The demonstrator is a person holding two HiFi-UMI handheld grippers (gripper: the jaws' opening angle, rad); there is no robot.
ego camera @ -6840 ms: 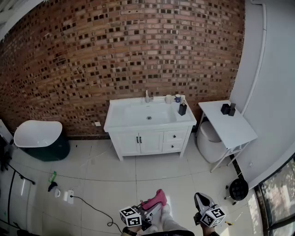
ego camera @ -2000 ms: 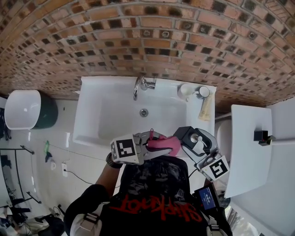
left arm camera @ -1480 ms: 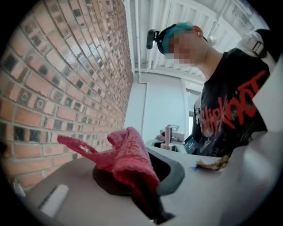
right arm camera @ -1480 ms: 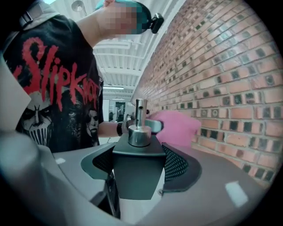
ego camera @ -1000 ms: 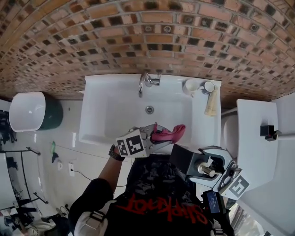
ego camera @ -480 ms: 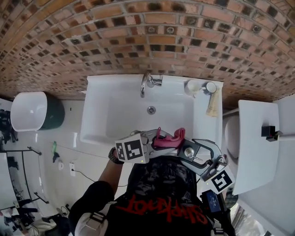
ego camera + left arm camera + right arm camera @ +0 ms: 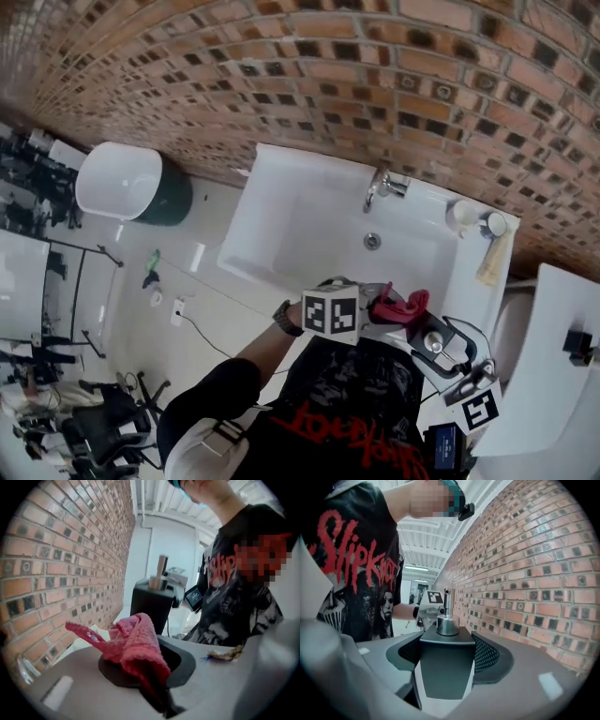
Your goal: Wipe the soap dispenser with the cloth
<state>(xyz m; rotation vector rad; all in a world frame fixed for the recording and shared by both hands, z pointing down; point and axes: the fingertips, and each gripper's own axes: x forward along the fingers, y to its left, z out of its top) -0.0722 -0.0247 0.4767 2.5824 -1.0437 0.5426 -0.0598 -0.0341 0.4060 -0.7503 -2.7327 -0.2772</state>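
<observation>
Soap dispenser is clamped between your right gripper jaws, lower right of the head view, steadied for wiping. Your left gripper pinches the pink cloth just beside it, near the sink front.

Cloth just left of soap dispenser, sink beyond both, wall behind sink

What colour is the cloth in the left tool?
Pink. The cloth shows best in the left gripper view, bunched between the jaws.
</observation>
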